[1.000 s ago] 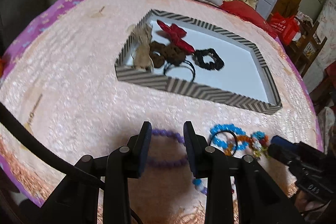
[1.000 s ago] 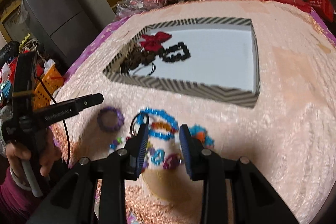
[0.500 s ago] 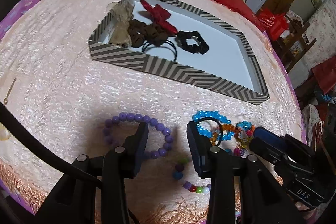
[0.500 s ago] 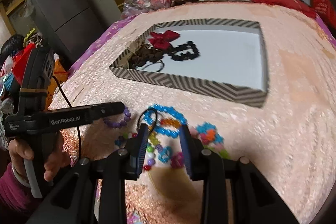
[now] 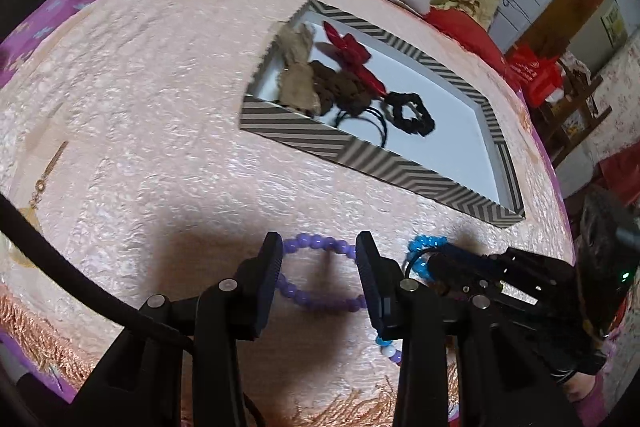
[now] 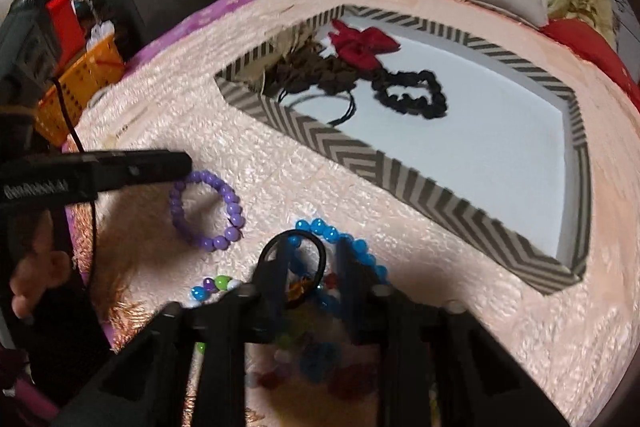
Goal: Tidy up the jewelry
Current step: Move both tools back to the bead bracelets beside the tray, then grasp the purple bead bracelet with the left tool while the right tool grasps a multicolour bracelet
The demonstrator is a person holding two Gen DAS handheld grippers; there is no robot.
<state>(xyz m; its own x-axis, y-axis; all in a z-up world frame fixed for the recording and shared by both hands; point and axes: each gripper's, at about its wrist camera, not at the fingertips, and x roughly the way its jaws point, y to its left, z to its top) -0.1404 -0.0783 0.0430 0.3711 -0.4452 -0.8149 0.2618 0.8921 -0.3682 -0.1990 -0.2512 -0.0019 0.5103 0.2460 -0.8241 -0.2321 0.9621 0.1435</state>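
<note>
Likely our right gripper (image 6: 312, 253), just closed at the band (image 6: 321, 259) before the box (image 6: 360, 155), drags tangled beads (image 6: 360, 247) along, while our left gripper (image 5: 318, 255) gapes, just widened, over the bracelet (image 5: 312, 240).

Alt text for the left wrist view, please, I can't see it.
The left gripper, jaws open and just widened, straddles a purple bead bracelet on the pink cloth. The right gripper reaches in beside a blue bead bracelet; beyond, a striped tray holds hair ties and a red bow.
</note>
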